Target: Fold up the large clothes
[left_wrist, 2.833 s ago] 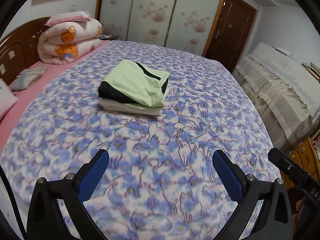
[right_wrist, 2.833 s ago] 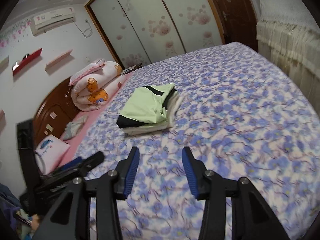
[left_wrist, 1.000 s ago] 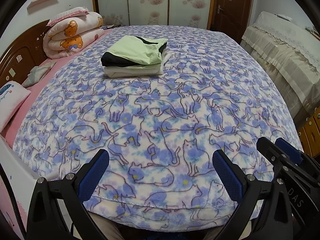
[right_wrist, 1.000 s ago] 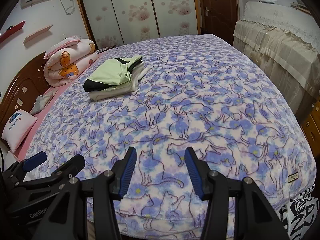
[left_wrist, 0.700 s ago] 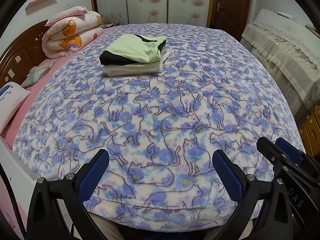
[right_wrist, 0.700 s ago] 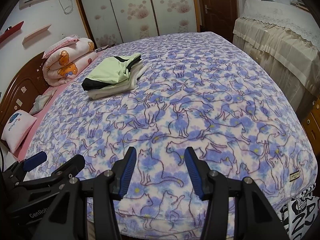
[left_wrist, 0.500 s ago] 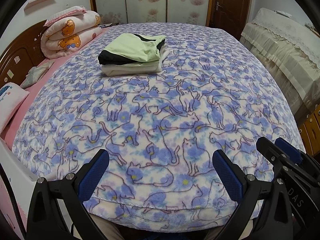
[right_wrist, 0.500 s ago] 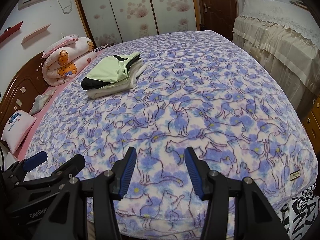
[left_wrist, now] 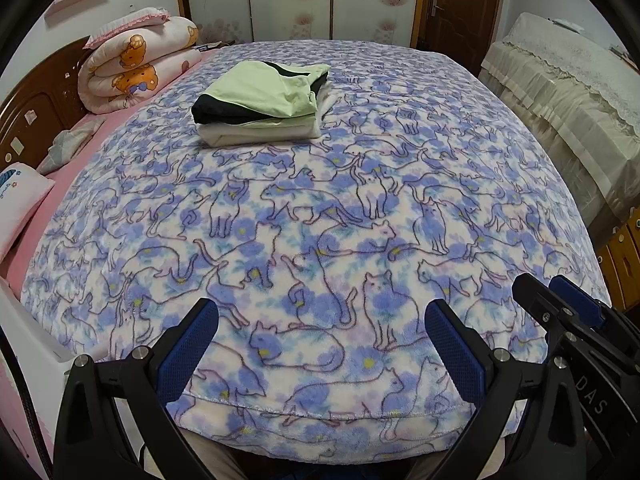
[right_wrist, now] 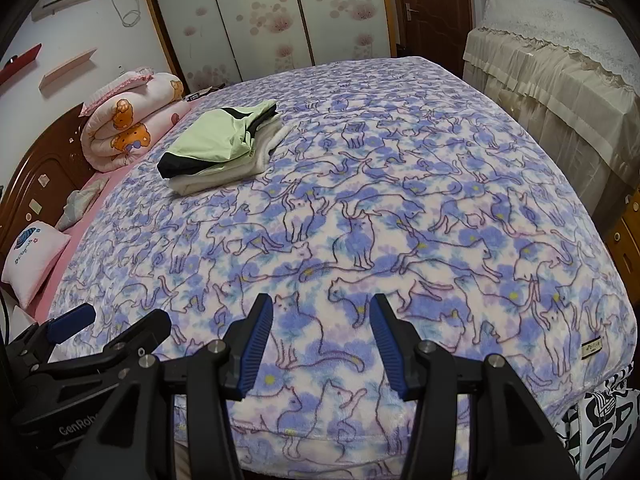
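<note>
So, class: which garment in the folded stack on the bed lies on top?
The light green garment with black trim lies on top; the cream garment lies under it, directly on the cat-print blanket.

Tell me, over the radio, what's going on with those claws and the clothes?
Left gripper open, empty. Right gripper open, empty. Folded clothes stacked on the cat blanket, far from both. Nothing in the way.
</note>
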Available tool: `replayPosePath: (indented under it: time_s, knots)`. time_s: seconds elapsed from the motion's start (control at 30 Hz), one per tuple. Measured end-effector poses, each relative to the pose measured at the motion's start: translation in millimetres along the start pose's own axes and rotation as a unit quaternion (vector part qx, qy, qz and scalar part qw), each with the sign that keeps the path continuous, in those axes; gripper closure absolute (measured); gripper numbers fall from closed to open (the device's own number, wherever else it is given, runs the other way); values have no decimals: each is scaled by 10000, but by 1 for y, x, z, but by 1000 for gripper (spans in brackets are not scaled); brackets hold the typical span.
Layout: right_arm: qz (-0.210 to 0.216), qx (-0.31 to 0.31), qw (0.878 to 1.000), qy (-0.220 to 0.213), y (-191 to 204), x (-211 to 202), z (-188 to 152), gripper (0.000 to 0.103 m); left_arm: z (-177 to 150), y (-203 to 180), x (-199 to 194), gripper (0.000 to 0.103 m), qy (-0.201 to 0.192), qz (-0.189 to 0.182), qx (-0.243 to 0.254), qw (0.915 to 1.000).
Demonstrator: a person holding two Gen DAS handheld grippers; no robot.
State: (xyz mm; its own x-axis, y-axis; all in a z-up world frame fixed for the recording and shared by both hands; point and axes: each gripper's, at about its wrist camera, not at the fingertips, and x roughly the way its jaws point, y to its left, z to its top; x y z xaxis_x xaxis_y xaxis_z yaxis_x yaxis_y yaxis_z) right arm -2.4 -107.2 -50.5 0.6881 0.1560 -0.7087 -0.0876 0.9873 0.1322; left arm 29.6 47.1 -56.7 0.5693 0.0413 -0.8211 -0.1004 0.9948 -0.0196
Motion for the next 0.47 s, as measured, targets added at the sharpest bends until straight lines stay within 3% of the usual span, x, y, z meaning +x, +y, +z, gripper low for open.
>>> replayPosePath:
  time_s: [0.47]
  knots:
    - [6,10,10000,40,-2,3,-1,52,-4,1,2,1,53,-33,12,10000]
